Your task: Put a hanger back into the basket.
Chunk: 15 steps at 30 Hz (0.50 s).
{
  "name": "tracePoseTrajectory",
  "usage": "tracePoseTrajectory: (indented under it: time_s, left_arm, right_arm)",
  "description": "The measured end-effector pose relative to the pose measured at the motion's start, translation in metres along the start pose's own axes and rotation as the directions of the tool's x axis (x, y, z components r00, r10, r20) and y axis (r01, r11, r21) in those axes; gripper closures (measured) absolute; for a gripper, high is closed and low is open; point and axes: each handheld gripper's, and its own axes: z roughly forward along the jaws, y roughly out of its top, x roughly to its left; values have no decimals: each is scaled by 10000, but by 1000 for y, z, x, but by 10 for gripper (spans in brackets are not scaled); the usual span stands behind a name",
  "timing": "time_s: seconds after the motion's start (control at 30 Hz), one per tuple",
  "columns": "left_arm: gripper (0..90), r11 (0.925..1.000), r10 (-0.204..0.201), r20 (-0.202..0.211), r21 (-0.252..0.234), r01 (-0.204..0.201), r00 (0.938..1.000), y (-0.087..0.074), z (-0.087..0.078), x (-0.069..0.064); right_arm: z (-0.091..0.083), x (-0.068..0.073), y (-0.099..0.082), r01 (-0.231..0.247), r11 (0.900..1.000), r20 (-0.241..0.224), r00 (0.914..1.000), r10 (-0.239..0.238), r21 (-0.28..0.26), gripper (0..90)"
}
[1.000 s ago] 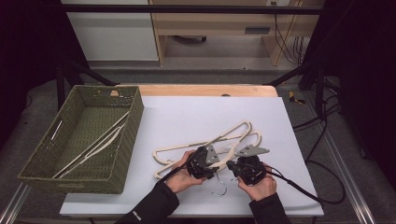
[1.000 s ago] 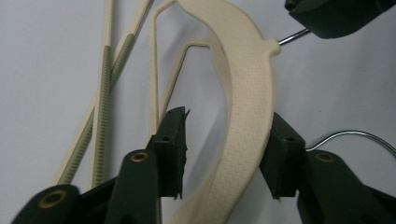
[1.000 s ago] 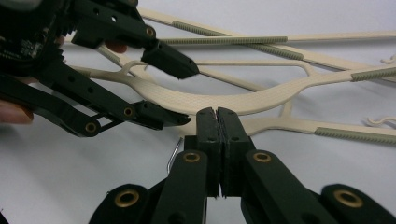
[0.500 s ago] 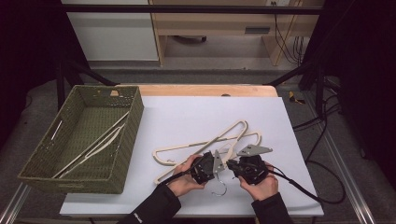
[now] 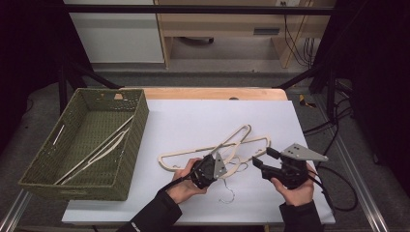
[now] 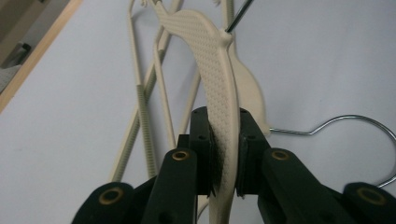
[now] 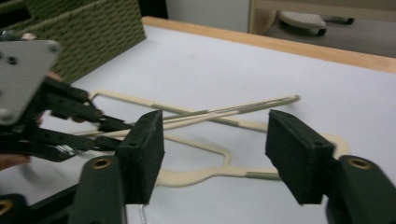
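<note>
Nearest me, at the front edge of the white table, my left gripper is clamped on the flat shoulder of a cream hanger — the left gripper view shows both pads pressed against its textured face. My right gripper sits just to the right, jaws spread wide with nothing between them. Beyond the jaws, a second cream hanger lies crossed under the first on the table, and a wire hook curls toward me. Farther left, a green woven basket holds more hangers — how many I cannot tell.
</note>
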Motion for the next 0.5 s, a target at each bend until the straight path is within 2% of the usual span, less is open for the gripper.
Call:
tracePoseTrajectory:
  time_s: [0.1, 0.17, 0.27, 0.43, 0.5]
  left_arm:
    - [818, 9996, -254, -199, -115, 252, 9995, -2, -8, 7]
    - [831, 9986, -479, -333, -225, 471, 9983, -3, -14, 13]
    - [855, 9961, -829, -573, -366, 809, 9949, -7, -22, 24]
    - [859, 9878, -1450, -498, -651, 1416, 9882, -13, -30, 40]
    - [859, 9813, -1743, -375, -892, 1705, 9840, -15, -36, 44]
  right_arm:
    - [-4, -11, -5, -458, 9986, -3, 9989, 458, -245, 299]
    - [-4, -16, -9, -604, 9979, 33, 9982, 605, -243, 266]
    - [-1, -22, -14, -605, 9979, -2, 9982, 605, -220, 233]
    - [3, -24, -18, -474, 9989, 20, 9989, 474, 19, 206]
    - [4, -24, -19, -494, 9988, 43, 9988, 494, 67, 200]
